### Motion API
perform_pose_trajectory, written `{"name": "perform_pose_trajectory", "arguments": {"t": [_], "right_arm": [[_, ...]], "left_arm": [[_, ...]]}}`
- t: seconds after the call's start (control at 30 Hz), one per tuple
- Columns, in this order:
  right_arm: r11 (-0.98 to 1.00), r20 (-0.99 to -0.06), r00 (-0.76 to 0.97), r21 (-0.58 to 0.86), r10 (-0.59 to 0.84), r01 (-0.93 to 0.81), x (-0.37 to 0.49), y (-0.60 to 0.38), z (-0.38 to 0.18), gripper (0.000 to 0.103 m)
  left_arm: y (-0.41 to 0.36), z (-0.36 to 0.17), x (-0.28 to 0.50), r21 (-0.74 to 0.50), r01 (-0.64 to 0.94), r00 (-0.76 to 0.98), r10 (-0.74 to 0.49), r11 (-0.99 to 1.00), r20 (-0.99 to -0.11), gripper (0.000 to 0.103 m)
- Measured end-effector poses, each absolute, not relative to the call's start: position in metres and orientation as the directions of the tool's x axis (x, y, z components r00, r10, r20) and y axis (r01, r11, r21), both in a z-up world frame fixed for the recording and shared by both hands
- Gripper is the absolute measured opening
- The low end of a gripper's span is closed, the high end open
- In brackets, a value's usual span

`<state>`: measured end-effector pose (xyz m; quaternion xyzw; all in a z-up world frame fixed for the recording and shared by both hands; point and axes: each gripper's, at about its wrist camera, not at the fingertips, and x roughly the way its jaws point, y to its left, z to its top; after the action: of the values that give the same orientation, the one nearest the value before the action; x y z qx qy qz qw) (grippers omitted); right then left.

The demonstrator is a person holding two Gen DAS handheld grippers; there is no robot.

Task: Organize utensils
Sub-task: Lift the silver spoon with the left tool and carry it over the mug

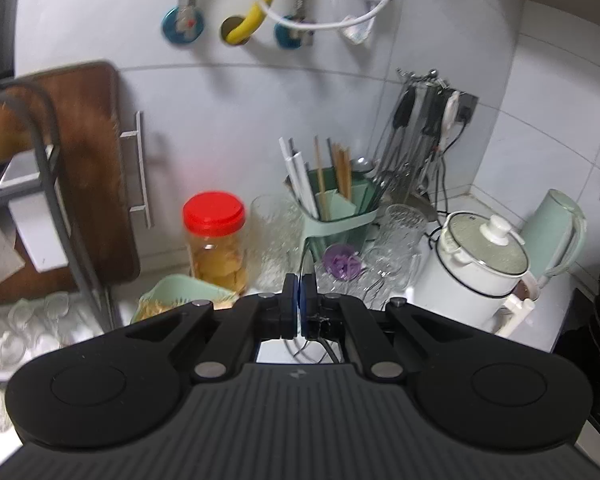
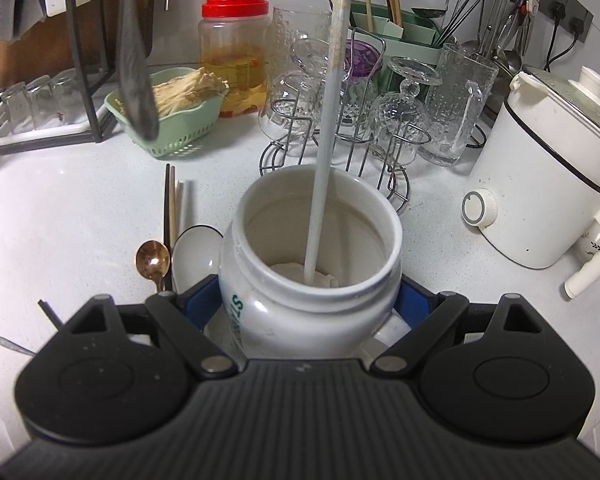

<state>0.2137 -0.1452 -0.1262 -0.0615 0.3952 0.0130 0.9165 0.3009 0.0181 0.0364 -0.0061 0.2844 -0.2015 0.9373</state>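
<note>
My right gripper [image 2: 308, 304] is shut on a white jar [image 2: 312, 320], with a blue pad on each side of its shoulder. A long white chopstick [image 2: 327, 140] stands tilted inside the jar. Left of the jar lie a gold spoon [image 2: 153, 258], a white ceramic spoon [image 2: 194, 256] and a few chopsticks [image 2: 172, 200]. A dark, blurred utensil [image 2: 136, 72] hangs over the green basket [image 2: 172, 136], and its top runs out of frame. My left gripper [image 1: 300, 300] is raised above that basket with its pads together. The grip itself is hidden.
A green utensil holder [image 1: 340, 204] with chopsticks stands by the wall. A wire rack of upturned glasses [image 2: 380, 128] sits behind the jar. A red-lidded jar [image 2: 234, 52], a white cooker [image 2: 548, 184] and a black dish rack [image 2: 84, 60] ring the counter. A spoon handle [image 2: 12, 346] lies at the left.
</note>
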Motion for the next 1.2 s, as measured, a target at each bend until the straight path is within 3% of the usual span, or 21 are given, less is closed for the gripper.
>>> {"name": "perform_pose_trajectory", "arguments": {"t": [0.53,0.9,1.2], "right_arm": [[0.992,-0.72,0.693,-0.101,-0.022,-0.074,0.214,-0.142,-0.127,0.093],[0.993,-0.696,0.717,-0.103,-0.033,-0.054,0.209,-0.139,-0.129,0.093],[0.993,-0.678,0.734,-0.107,-0.041,-0.043,0.205,-0.136,-0.131,0.093]], "left_arm": [[-0.024,0.025,0.308,-0.097,0.467,0.715,-0.44,0.879,-0.543,0.001],[-0.048,-0.014,0.316,-0.034,0.547,0.642,-0.445,0.837,-0.624,0.001],[-0.059,-0.029,0.307,-0.102,0.677,0.449,-0.519,0.729,-0.728,0.003]]}}
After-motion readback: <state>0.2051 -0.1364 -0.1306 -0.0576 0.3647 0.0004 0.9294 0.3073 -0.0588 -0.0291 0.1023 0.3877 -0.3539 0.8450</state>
